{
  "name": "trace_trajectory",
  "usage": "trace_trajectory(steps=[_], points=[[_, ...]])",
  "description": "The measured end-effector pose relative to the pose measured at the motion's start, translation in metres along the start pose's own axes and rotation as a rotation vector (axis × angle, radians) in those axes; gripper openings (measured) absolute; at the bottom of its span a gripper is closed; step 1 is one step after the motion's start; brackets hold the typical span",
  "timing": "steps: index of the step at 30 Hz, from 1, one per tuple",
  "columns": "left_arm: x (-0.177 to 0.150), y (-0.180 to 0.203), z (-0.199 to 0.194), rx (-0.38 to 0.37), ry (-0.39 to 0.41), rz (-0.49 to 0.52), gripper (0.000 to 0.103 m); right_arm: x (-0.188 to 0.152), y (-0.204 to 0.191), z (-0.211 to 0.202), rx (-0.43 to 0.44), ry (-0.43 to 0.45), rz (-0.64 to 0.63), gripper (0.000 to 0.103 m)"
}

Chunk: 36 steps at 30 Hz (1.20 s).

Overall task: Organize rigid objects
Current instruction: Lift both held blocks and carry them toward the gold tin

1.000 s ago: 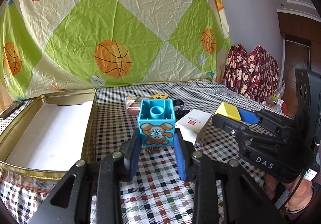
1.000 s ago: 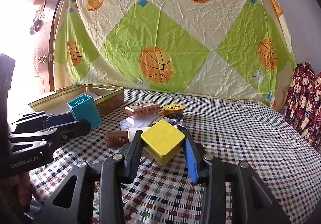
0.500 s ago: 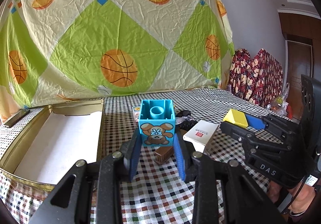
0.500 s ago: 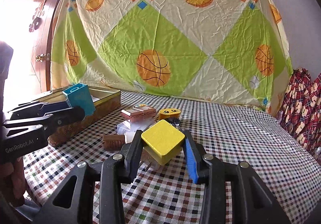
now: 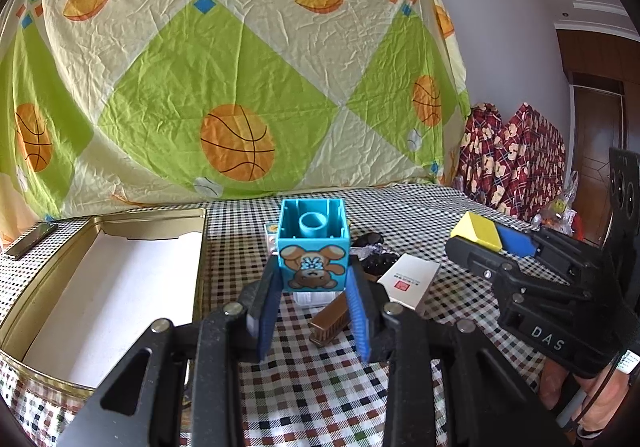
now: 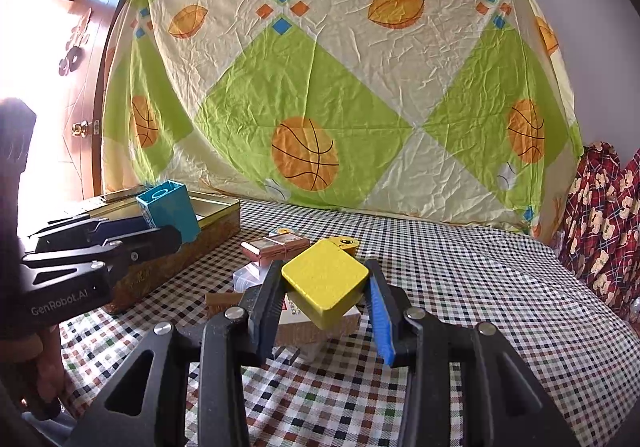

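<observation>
Left gripper [image 5: 312, 279] clamped on blue toy block [image 5: 312, 247] (bear picture upside down) at frame centre, gold tin [image 5: 100, 223] lower left, right gripper [image 6: 326, 299] clamped on yellow block [image 6: 324, 285] at centre, above checked cloth [image 6: 480, 287]

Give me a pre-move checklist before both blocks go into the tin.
1. Left gripper clamped on the blue block: ok.
2. Right gripper clamped on the yellow block: ok.
3. Gold tin open, its white floor bare: ok.
4. Blue block upright: not ok, its picture is upside down.
5. Both blocks lifted clear of the clutter: ok.
6. Yellow block held square: not ok, gripped corner to corner.
</observation>
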<state>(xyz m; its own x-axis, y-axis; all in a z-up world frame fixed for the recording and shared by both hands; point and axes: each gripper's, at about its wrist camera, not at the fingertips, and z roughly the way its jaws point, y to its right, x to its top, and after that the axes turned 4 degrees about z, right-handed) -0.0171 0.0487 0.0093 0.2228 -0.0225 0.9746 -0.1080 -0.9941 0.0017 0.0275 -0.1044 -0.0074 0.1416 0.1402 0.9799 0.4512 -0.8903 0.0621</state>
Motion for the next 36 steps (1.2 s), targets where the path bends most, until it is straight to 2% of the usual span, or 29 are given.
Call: trace_trajectory(steps=[17,36], points=[[-0.005,0.003,-0.013,0.013,0.058,0.038,0.030,0.002,0.001,-0.001,0.016,0.049,0.061,0.042],[-0.012,-0.035,-0.026,0.080,0.078,-0.037,0.030,0.003,-0.034,0.004,0.061,0.038,0.028,0.042]])
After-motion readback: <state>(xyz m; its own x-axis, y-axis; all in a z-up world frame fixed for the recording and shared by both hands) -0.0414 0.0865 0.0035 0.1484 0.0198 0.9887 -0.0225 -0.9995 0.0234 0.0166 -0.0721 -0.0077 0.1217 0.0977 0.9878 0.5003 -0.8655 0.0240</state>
